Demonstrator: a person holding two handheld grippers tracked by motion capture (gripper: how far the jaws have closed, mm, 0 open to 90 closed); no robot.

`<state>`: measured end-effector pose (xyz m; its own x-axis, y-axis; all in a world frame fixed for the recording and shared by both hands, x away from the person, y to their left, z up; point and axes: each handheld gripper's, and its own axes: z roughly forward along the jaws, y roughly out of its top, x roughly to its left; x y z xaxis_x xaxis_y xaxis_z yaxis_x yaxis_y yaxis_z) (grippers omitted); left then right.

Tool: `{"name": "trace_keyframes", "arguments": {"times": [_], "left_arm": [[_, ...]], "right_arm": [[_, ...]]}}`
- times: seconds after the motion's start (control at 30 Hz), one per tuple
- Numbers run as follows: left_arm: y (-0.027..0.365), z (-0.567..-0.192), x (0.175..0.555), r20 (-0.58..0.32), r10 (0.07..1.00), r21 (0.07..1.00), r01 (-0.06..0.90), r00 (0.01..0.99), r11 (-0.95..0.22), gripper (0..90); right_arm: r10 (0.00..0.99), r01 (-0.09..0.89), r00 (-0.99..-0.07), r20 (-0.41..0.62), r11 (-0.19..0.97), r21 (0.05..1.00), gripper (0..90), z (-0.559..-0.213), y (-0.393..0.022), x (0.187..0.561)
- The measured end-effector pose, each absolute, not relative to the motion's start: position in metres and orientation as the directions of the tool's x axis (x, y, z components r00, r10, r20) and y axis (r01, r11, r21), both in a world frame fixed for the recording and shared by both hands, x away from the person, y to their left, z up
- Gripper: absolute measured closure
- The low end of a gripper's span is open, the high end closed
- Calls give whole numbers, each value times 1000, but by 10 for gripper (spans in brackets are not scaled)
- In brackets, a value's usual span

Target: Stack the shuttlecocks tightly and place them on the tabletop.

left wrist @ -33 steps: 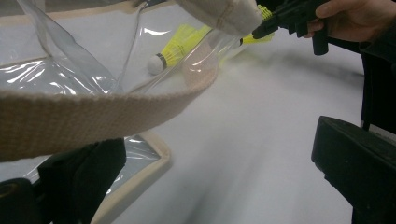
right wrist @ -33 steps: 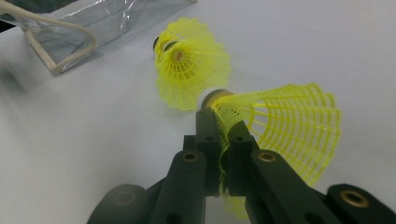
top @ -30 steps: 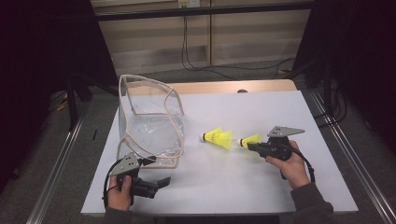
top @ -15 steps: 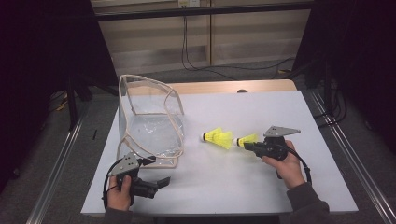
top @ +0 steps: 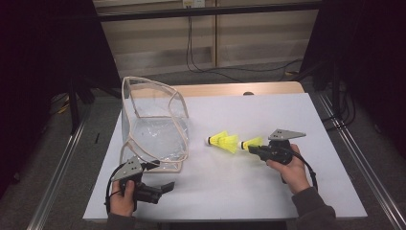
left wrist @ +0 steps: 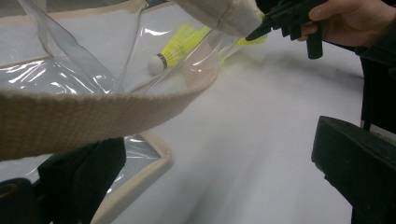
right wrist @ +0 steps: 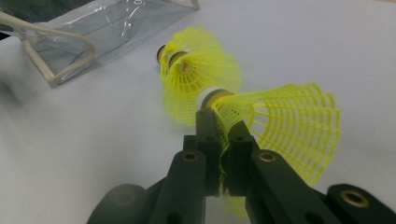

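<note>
Two yellow shuttlecocks are on the white table. One shuttlecock (top: 221, 141) (right wrist: 196, 74) lies loose on its side, its cork toward the clear bag (top: 153, 124). My right gripper (top: 252, 147) (right wrist: 219, 126) is shut on the mesh skirt of the other shuttlecock (top: 252, 142) (right wrist: 285, 123), holding it just right of the loose one. My left gripper (top: 165, 189) (left wrist: 215, 177) stands open near the front edge, below the bag's front corner, with nothing between its jaws. In the left gripper view the bag's beige strap (left wrist: 93, 116) crosses close in front.
The clear plastic bag with beige trim (right wrist: 60, 70) stands open at the table's left. The table (top: 287, 110) ends at a wooden strip at the back. Metal rails run along both sides, and cables lie on the floor behind.
My right gripper has edged slightly left with its shuttlecock, closer to the loose one. The left gripper has stayed put.
</note>
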<state>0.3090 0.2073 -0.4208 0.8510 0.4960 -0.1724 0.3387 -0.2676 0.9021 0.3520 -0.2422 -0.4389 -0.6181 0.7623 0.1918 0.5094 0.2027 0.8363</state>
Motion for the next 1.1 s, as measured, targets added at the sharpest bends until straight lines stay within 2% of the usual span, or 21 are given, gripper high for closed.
{"name": "trace_keyframes", "arguments": {"times": [1.1], "left_arm": [[209, -422, 310, -169, 499, 900, 339, 850, -273, 31]], "right_arm": [[762, 500, -620, 188, 199, 843, 878, -441, -231, 357]]}}
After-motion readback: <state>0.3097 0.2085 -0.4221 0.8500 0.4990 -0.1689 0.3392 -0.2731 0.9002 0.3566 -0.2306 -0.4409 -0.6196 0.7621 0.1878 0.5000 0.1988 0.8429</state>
